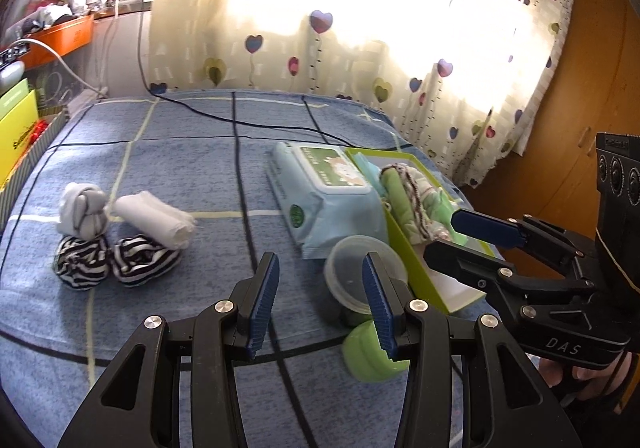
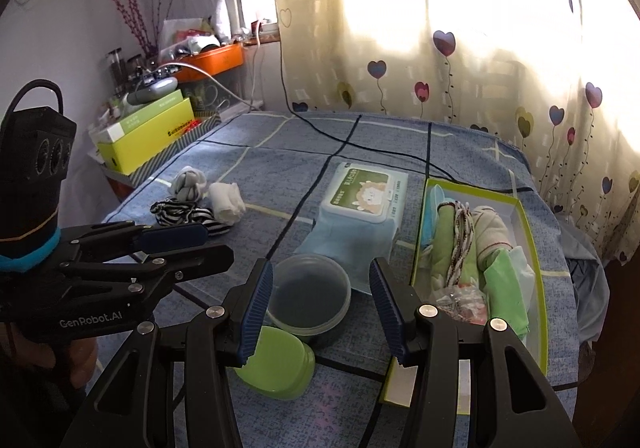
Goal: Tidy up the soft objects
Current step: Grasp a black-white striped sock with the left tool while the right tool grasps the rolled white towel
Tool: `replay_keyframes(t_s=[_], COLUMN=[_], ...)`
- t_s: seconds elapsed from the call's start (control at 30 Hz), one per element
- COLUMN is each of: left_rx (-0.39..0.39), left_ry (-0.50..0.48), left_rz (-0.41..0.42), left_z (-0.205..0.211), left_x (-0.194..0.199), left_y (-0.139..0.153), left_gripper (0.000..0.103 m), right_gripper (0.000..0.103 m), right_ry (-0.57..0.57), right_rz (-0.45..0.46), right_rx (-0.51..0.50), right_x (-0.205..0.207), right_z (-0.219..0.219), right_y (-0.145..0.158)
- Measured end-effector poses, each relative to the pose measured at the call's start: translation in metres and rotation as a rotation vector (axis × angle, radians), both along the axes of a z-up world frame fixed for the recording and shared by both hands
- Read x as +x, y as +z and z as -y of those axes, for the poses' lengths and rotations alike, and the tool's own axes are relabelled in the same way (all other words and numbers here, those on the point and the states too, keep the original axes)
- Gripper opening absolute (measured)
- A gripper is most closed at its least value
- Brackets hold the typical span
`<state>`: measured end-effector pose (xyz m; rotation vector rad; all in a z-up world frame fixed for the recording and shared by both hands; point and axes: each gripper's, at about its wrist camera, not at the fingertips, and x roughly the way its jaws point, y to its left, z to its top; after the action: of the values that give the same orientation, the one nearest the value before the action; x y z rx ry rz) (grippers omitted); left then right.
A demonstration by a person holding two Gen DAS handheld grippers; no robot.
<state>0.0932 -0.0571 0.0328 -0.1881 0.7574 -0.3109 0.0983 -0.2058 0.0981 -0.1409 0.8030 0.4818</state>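
Bed with blue cotton sheet point(image 1: 168, 152) crossed by dark and pale grid lines; black cable point(image 1: 240, 123) trailing across its far end; cream curtain with heart balloons point(image 1: 360, 28) backlit behind; cluttered side shelf with orange tray point(image 2: 212, 62) and yellow-green carton point(image 2: 148, 140) at left.

Soft things in two groups; near the left edge, a grey-and-white knotted sock ball point(image 1: 82, 214), a white rolled cloth point(image 1: 156, 218) just beside it, and two black-and-white striped rolls point(image 1: 116, 262) touching in front. At right, a lime-edged shallow cardboard box point(image 2: 532, 248) holding rolled green, beige and patterned fabrics point(image 2: 464, 244) side by side; a pale blue wet-wipe pack point(image 2: 360, 208) lies between the groups, beside the box.

Clear round plastic tub point(image 2: 308, 294) and green plastic lid point(image 2: 276, 368) near the front.

Left gripper point(image 1: 320, 304) with jaws apart, nothing between; right gripper point(image 2: 320, 308) likewise parted and empty, over the tub.
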Motion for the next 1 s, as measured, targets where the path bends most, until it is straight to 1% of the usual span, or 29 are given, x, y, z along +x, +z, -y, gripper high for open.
replay_keyframes(t_s=[0.27,0.57,0.63,0.67,0.7,1.0], left_rx=[0.026,0.025,0.023,0.022,0.02,0.0], left_ry=[0.071,0.124,0.13,0.133,0.137,0.205], left_rz=[0.007,0.009,0.008,0.008,0.008,-0.006], left_z=[-0.027,-0.054,-0.058,-0.061,-0.064,-0.109], left_x=[-0.004,-0.006,-0.006,-0.006,-0.005,-0.004], left_y=[0.0,-0.002,-0.003,-0.003,-0.004,-0.012], left_gripper=[0.045,0.045,0.045,0.045,0.045,0.045], right_gripper=[0.05,0.05,0.053,0.057,0.058,0.058], right_ry=[0.058,0.109,0.116,0.118,0.12,0.164], right_rz=[-0.009,-0.019,-0.021,-0.022,-0.023,-0.042], right_rx=[-0.014,-0.027,-0.027,-0.027,-0.027,-0.05], right_x=[0.004,0.009,0.01,0.011,0.012,0.024], right_z=[-0.03,-0.058,-0.063,-0.066,-0.069,-0.104], right_y=[-0.003,-0.005,-0.005,-0.005,-0.005,-0.013])
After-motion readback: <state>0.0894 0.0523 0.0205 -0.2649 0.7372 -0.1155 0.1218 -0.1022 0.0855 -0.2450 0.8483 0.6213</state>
